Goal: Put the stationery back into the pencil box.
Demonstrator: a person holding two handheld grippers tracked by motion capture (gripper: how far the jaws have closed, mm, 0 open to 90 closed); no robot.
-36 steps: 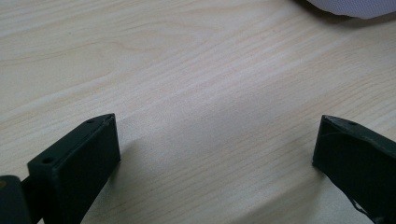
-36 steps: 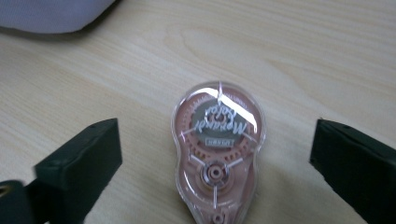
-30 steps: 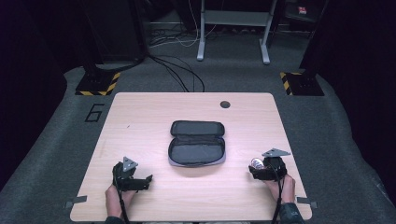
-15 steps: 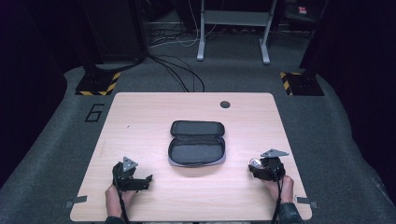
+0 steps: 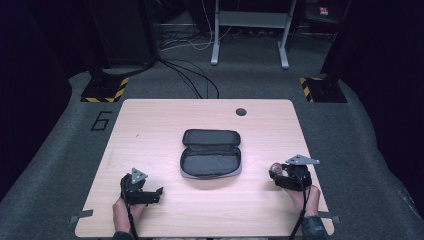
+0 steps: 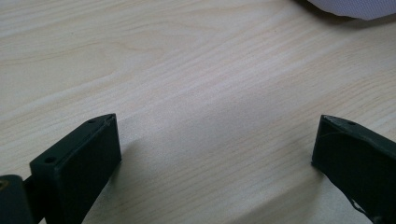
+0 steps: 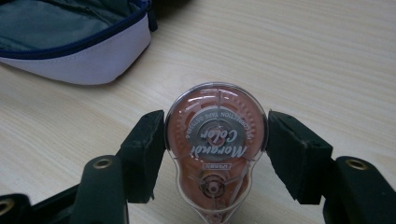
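A big wooden table fills the middle of the high view. In its centre lies an open pencil case (grey inside). At lower right, the right gripper has just closed on a round pink tape roller and pinches it. At lower left, the left gripper rests with its jaws spread wide, nothing between them.

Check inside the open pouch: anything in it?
The pouch lies unzipped on the table; only grey lining shows inside. The right gripper grips the tape dispenser outside it. Any inner pockets can't be made out.
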